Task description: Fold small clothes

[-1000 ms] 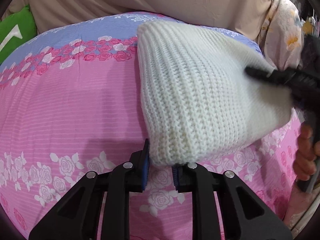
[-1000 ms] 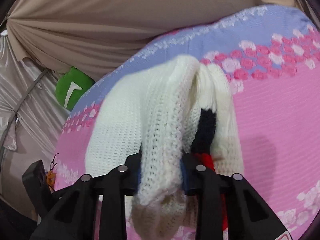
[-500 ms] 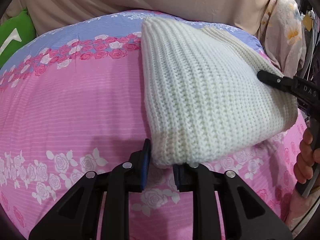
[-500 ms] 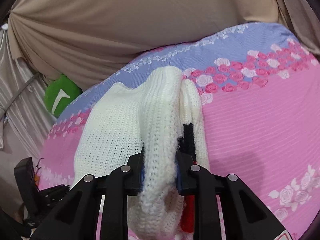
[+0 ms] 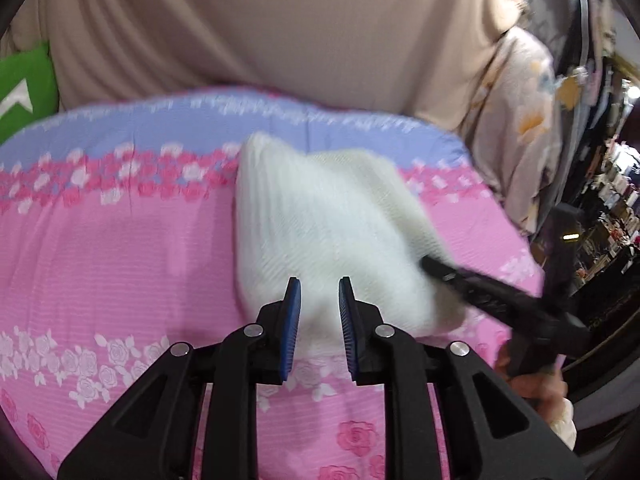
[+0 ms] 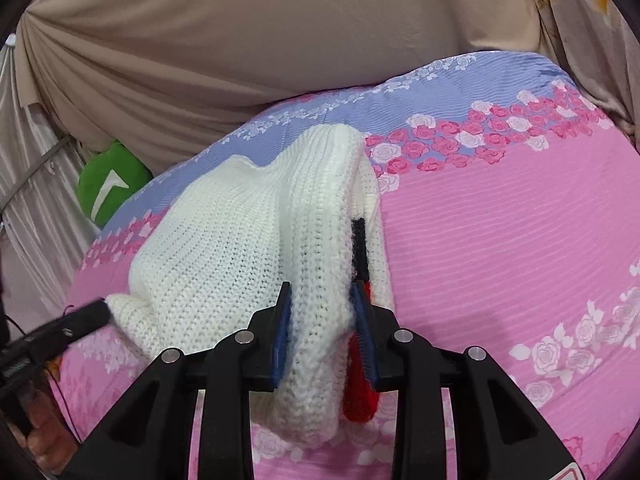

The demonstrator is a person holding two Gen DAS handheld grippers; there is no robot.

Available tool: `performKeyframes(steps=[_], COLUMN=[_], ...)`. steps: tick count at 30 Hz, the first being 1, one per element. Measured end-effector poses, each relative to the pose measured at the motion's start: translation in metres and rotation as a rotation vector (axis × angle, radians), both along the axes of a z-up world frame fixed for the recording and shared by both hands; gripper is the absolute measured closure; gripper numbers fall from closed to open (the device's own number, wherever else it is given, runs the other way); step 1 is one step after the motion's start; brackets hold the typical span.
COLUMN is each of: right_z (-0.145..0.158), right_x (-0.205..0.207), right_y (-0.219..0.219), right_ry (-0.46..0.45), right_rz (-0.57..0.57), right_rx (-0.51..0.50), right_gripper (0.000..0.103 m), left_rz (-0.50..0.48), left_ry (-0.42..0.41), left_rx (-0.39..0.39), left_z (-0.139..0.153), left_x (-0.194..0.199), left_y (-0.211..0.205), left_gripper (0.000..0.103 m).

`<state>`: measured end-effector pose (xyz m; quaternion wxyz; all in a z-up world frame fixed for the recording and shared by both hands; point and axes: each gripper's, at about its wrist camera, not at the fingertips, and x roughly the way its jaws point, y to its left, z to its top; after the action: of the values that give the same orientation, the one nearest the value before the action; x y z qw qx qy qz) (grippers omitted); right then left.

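A folded white knit garment (image 5: pixel 324 236) with black and red trim lies on the pink floral bedspread (image 5: pixel 112 264). My left gripper (image 5: pixel 319 322) has its jaws parted around the garment's near edge, whose knit sits between the blue pads; the view is blurred. In the right wrist view the garment (image 6: pixel 224 248) is bunched, and my right gripper (image 6: pixel 322 330) has its blue pads pressed on a thick fold of it, with the red trim (image 6: pixel 360 396) hanging beside the right pad. The right gripper also shows in the left wrist view (image 5: pixel 484 284) at the garment's right edge.
The bedspread has a blue band (image 6: pixel 460 80) at the far side. A beige curtain (image 5: pixel 280 20) hangs behind the bed. A green cushion (image 6: pixel 108 184) sits at the far left. Hanging floral clothes (image 5: pixel 520 120) and cluttered shelves are at the right.
My left gripper's jaws have opened wider and pulled back and up from the garment's edge. The right gripper still grips its fold, and the garment has settled lower on the bed.
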<state>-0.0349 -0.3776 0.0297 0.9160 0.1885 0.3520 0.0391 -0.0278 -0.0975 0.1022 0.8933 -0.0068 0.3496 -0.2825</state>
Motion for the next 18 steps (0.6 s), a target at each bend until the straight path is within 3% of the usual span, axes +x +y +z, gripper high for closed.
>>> performKeyframes(steps=[3, 4, 6, 8, 9, 11, 12, 14, 16, 18], right_z=[-0.008, -0.004, 0.013, 0.037, 0.053, 0.067, 0.068, 0.053, 0.006, 0.0], right_x=[0.001, -0.002, -0.011, -0.02, -0.023, -0.024, -0.019, -0.004, 0.024, 0.018], right_y=[-0.003, -0.003, 0.001, 0.012, 0.02, 0.035, 0.046, 0.062, 0.074, 0.078], right_ry=[0.011, -0.003, -0.056, -0.125, -0.164, -0.199, -0.197, -0.147, -0.006, -0.056], right_rz=[-0.005, -0.02, -0.063, -0.064, -0.041, 0.012, 0.055, 0.096, 0.13, 0.114], right_rx=[0.036, 0.036, 0.006, -0.038, -0.055, -0.073, -0.089, -0.127, -0.171, -0.216], right_gripper=[0.066, 0.066, 0.066, 0.066, 0.066, 0.066, 0.066, 0.066, 0.067, 0.069], left_rz=[-0.022, -0.006, 0.06, 0.102, 0.109, 0.113, 0.123, 0.127, 0.127, 0.13], left_ry=[-0.061, -0.079, -0.098, -0.059, 0.0, 0.076, 0.064, 0.052, 0.057, 0.06], left_rx=[-0.005, 0.014, 0.099, 0.172, 0.202, 0.186, 0.183, 0.185, 0.184, 0.192], left_z=[0.016, 0.016, 0.004, -0.019, -0.038, -0.063, -0.067, -0.067, -0.067, -0.07], left_x=[-0.012, -0.009, 0.008, 0.03, 0.043, 0.053, 0.052, 0.049, 0.05, 0.05], left_y=[-0.001, -0.004, -0.012, -0.018, -0.02, -0.013, -0.01, -0.008, -0.007, -0.007], left_gripper=[0.069, 0.065, 0.066, 0.067, 0.067, 0.065, 0.064, 0.063, 0.063, 0.061])
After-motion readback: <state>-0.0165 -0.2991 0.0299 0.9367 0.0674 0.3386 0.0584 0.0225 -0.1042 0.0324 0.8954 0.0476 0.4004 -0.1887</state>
